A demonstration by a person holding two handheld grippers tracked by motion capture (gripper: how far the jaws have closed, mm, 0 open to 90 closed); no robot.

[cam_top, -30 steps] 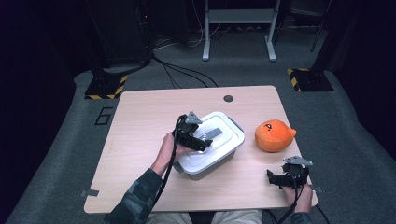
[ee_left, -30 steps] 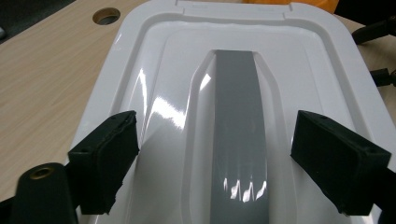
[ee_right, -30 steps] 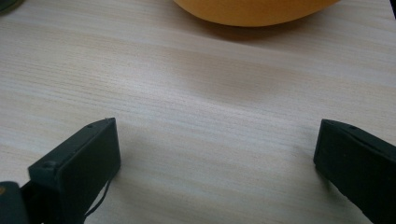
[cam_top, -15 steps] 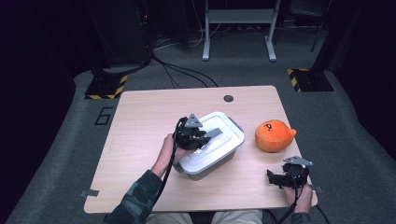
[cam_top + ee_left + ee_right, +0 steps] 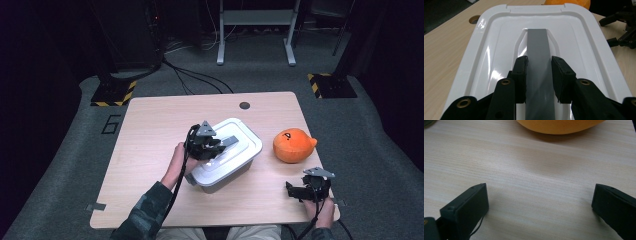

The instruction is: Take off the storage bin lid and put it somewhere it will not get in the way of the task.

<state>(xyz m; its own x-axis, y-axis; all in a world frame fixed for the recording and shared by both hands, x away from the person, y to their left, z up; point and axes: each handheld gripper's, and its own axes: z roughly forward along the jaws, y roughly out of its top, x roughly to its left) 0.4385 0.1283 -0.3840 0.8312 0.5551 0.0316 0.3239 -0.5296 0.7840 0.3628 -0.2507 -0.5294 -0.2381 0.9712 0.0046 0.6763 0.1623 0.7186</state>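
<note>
Your left gripper (image 5: pixel 216 146) sits over the white box (image 5: pixel 243 156) near the middle of the tabletop (image 5: pixel 150 130), and its fingers (image 5: pixel 521 72) pinch the grey handle (image 5: pixel 538 50) that runs along the centre of the lid (image 5: pixel 584 45) — one pad on each side of the strip, both touching it. In the left gripper view the handle stretches away toward twelve o'clock, lying in a shallow recess of the lid, and the lid sits flat on the box.

The box stands slightly turned on the tabletop, with the orange plush toy (image 5: pixel 292 145) at about three o'clock from it, near but apart. A small round hole (image 5: pixel 244 105) in the tabletop lies at twelve o'clock from the box, close to the far edge.

Your right gripper (image 5: pixel 300 191) rests low at the near right corner of the tabletop, roughly at six o'clock from the toy. Its fingers (image 5: pixel 466 205) are spread wide with bare wood between them — nothing held — and the toy's orange underside shows at twelve o'clock in the right gripper view.
</note>
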